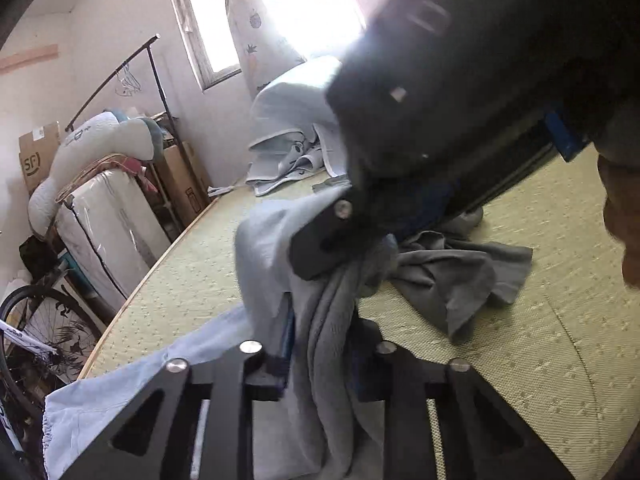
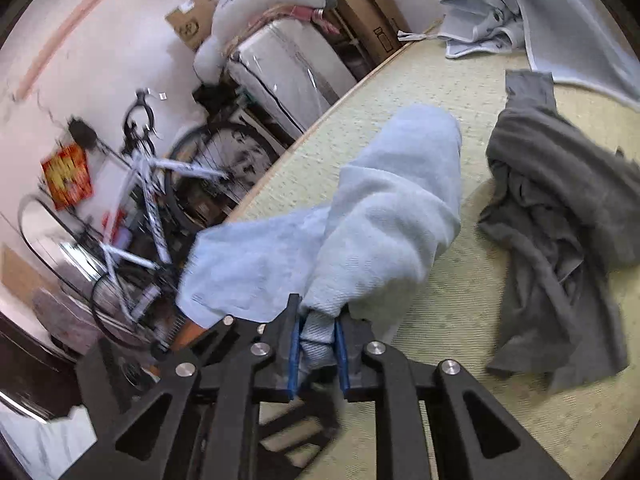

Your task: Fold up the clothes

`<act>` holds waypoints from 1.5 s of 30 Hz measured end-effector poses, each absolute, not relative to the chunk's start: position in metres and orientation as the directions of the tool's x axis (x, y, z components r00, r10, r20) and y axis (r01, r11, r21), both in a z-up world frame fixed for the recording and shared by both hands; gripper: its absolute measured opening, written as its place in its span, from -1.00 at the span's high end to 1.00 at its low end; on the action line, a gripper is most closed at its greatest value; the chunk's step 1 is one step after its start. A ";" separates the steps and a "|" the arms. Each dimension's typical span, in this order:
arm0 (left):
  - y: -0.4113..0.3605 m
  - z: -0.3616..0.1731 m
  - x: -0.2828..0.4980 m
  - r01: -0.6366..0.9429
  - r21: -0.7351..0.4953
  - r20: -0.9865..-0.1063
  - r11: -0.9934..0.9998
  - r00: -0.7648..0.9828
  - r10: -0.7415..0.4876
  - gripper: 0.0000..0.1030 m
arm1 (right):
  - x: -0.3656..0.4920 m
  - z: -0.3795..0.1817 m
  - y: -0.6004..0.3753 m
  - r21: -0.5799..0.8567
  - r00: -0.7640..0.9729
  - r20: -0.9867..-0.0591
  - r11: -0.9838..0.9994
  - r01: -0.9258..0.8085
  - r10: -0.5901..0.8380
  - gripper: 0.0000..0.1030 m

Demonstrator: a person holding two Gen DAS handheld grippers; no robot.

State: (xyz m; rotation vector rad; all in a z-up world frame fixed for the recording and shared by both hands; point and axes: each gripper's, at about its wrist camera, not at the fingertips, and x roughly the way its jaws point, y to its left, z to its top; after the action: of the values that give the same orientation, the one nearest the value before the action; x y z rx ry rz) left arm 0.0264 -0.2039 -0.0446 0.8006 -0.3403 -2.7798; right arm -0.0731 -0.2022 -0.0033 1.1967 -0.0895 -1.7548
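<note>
A light blue garment (image 1: pixel 260 248) hangs lifted above the pale green mat (image 1: pixel 540 360). My left gripper (image 1: pixel 322 360) is shut on a bunched fold of it, and the cloth runs up between the fingers. Just above, my right gripper (image 1: pixel 352 268) pinches the same garment. In the right wrist view the right gripper (image 2: pixel 318 344) has its blue pads (image 2: pixel 295 348) pressed on a roll of the light blue garment (image 2: pixel 392 200), which drapes away forward and to the left. A crumpled dark grey garment (image 2: pixel 560 200) lies on the mat to the right, also seen behind the grippers (image 1: pixel 472 276).
The mat's wooden edge (image 1: pixel 160 264) runs along the left; beyond it stand a bicycle (image 2: pixel 152 184), a plastic-wrapped mattress (image 1: pixel 112 216) and cardboard boxes (image 1: pixel 38 156). A pile of pale bedding (image 1: pixel 292 140) lies at the far end under the window. A person's hand (image 1: pixel 624 220) is at the right.
</note>
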 end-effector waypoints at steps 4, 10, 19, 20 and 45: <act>-0.211 -0.042 0.031 0.139 0.271 -0.483 -0.953 -0.837 -0.259 0.65 | -0.078 -0.002 -0.204 0.508 -0.009 -0.680 -0.480 0.715 -0.733 0.49; -0.227 -0.041 0.047 0.151 0.221 -0.473 -0.963 -0.847 -0.242 0.65 | -0.103 -0.004 -0.202 0.669 0.157 -0.608 -0.396 0.629 -0.779 0.48; -0.211 -0.049 0.067 0.046 0.188 -0.469 -0.981 -0.873 -0.131 0.65 | -0.123 0.019 -0.154 0.544 -0.202 -0.597 -0.577 0.609 -0.776 -0.78; -0.204 -0.053 0.064 0.002 0.192 -0.491 -0.981 -0.866 -0.097 0.64 | -0.129 0.015 -0.153 0.540 -0.211 -0.606 -0.591 0.599 -0.767 -0.78; -0.305 -0.097 0.052 0.082 -0.143 -0.771 -0.986 -0.634 0.059 -0.66 | -0.255 -0.102 -0.251 0.266 -0.202 -0.857 -0.743 0.614 -0.474 -0.49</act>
State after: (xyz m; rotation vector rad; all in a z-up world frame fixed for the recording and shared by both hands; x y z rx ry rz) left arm 0.0524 -0.3047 -0.0965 1.3376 0.2589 -2.8165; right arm -0.2546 -0.2507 -0.1015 1.3571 0.1721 -1.9989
